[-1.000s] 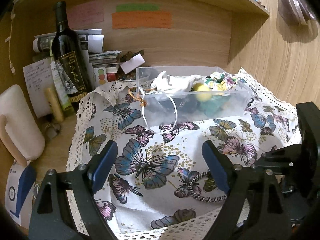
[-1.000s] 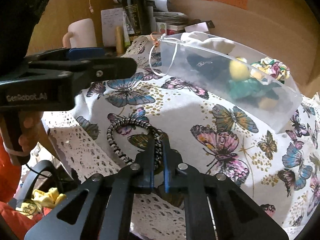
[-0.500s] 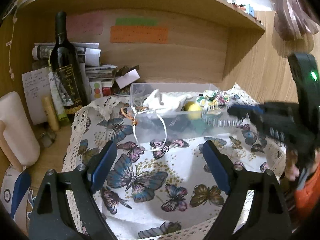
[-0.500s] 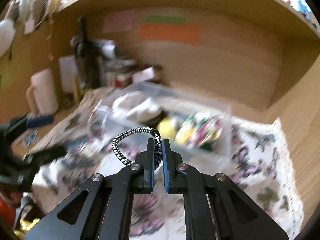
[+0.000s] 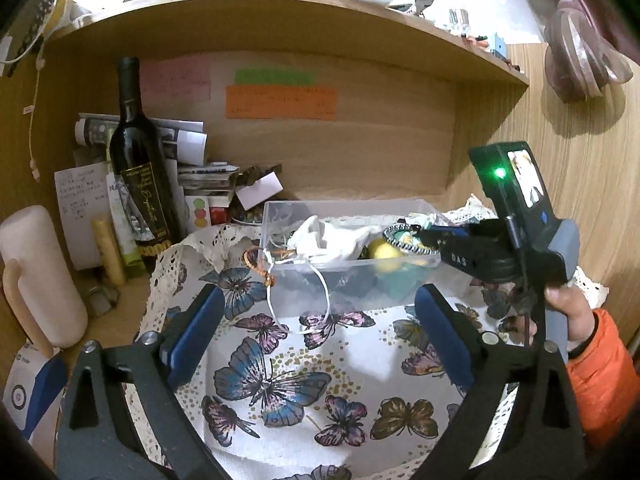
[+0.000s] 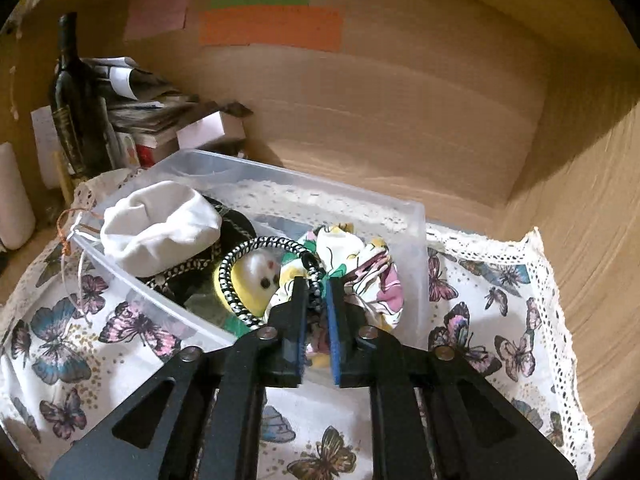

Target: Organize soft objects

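Note:
A clear plastic box stands on the butterfly cloth. It holds a white cloth bundle, a yellow plush toy and a floral scrunchie. My right gripper is over the box, its jaws a little apart, with a black-and-white braided hair band caught between them. The band hangs over the plush toy. My left gripper is open and empty, low over the cloth in front of the box.
A dark wine bottle, stacked papers and a cream bottle stand at the left of the wooden alcove. A white string loop hangs from the box's left front corner. A shelf runs overhead.
My right gripper lifted the braided hair band off the cloth, carried it to the box and lowered it over the contents. Its jaws have parted slightly. My left gripper drew back.

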### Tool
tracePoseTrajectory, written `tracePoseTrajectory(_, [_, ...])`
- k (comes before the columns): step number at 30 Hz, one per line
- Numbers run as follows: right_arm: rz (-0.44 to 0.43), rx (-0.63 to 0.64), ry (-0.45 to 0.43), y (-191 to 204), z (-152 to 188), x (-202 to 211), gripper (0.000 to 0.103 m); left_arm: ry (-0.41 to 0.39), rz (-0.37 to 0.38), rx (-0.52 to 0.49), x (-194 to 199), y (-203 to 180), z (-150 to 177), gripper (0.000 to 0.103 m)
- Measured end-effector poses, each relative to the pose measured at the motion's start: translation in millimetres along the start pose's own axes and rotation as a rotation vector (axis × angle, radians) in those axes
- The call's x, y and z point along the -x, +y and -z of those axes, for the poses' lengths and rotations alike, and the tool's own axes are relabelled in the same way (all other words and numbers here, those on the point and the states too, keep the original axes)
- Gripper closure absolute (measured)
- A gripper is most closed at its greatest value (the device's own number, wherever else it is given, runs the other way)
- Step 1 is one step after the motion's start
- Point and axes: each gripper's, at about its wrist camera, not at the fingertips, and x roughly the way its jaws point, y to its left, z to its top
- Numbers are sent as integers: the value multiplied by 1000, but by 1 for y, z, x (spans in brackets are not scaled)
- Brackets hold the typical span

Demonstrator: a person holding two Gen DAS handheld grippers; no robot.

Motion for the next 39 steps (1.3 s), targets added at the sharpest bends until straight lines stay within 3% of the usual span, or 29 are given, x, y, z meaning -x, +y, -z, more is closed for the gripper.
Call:
tracePoseTrajectory(4, [-10,-22,-56,-6,2,24,66,-10,-6,12,-1,0,-2,5])
tracePoseTrajectory(9, [-55,-44,-146,-11,7,68,59,-30,-17,18,1,-4,-4,4])
tracePoseTrajectory(16, [-106,-65,-281,-12,19,121,21,-59,-13,17,8,-10,-10,2])
tracePoseTrajectory(21, [-140,-95,-327,-14,29,143,16,-89,-17,10,17,-15,-15,0])
tracePoseTrajectory(25, [-144,-115,-353,-16,37,152,5,-102,-18,9,23,-18,-18,0])
tracePoseTrajectory(39, [-142,-119,-364,-13,49,163,4,-138,-26,13,37,-25,-21,0])
